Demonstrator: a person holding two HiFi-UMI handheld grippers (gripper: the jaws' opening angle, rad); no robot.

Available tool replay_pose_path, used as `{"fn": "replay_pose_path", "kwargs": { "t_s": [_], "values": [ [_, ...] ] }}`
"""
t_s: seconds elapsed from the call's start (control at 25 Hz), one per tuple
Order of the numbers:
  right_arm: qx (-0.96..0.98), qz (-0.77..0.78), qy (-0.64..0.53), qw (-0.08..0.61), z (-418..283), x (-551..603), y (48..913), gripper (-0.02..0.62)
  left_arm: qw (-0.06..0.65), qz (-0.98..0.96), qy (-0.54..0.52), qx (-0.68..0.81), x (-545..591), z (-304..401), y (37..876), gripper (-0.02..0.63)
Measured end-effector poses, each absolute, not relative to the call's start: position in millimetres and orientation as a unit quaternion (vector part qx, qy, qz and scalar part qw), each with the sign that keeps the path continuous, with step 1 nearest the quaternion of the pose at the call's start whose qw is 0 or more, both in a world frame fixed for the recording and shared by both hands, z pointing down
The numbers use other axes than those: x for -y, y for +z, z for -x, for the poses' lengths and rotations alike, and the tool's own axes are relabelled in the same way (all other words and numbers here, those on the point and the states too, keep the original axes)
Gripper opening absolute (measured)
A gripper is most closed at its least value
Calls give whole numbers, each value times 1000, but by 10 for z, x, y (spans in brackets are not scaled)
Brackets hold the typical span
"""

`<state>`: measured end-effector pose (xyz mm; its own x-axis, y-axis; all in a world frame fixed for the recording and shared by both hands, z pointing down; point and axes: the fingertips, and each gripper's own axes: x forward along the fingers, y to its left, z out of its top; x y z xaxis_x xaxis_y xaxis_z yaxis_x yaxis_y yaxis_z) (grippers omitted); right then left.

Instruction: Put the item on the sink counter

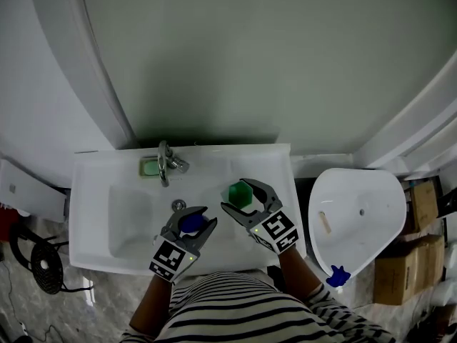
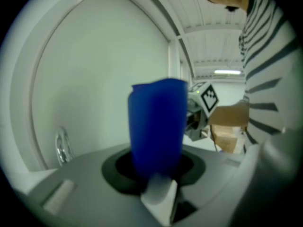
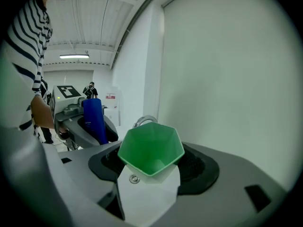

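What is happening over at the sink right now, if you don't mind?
A person in a striped shirt holds a gripper in each hand above the white sink. The left claw grips a blue cup, the right claw a green cup. Both cups are in the air; neither is set on the counter yet.

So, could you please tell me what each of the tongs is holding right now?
Left tongs: closed on the blue cup.
Right tongs: closed on the green hexagonal cup.
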<state>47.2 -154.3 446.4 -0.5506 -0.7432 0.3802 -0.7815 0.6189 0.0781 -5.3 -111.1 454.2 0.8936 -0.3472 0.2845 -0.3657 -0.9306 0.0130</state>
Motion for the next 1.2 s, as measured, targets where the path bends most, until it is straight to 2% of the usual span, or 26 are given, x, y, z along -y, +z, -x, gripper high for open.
{"fn": "replay_pose_path", "kwargs": {
  "t_s": [1.2],
  "values": [
    [885,-384,97,244,-115,3208,5710,319,76,-965,161,190,1637,150,5158,137]
  ]
}}
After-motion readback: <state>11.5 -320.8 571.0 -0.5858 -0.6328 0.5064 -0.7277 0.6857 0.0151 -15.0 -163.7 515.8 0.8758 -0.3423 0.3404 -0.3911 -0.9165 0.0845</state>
